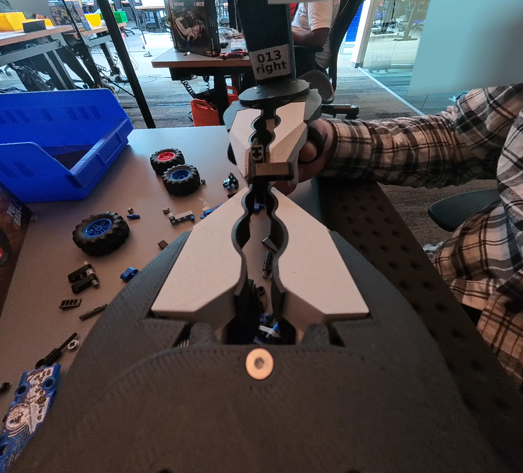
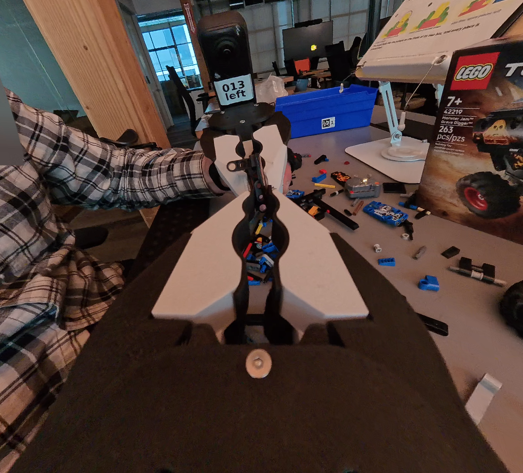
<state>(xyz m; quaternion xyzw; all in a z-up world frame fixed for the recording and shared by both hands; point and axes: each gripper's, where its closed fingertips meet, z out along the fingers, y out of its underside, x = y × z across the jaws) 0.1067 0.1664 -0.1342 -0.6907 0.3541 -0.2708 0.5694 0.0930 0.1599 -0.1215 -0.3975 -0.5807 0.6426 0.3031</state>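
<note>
A black beam assembly (image 2: 259, 190) with pins in its holes spans the gap between my two grippers, which meet tip to tip above the grey table (image 1: 169, 140). My right gripper (image 2: 259, 199) is shut on its near end. My left gripper (image 2: 253, 161), facing it, is shut on the far end, where a short black link (image 2: 234, 166) sticks out sideways. In the left wrist view my left gripper (image 1: 259, 192) grips the black beam (image 1: 259, 186). The right gripper (image 1: 258, 157) opposite pinches a cross-holed black part (image 1: 256, 152) with a side arm (image 1: 273, 169).
A blue bin (image 1: 56, 142) stands at left, with three tyred wheels (image 1: 167, 158) (image 1: 181, 176) (image 1: 100, 229) near it. Loose small parts are scattered over the table. A toy set box (image 2: 481, 134) and a white sheet stand (image 2: 396, 154) are at right. Plaid-sleeved arms hold both grippers. The tips of both grippers are at nearly the same place.
</note>
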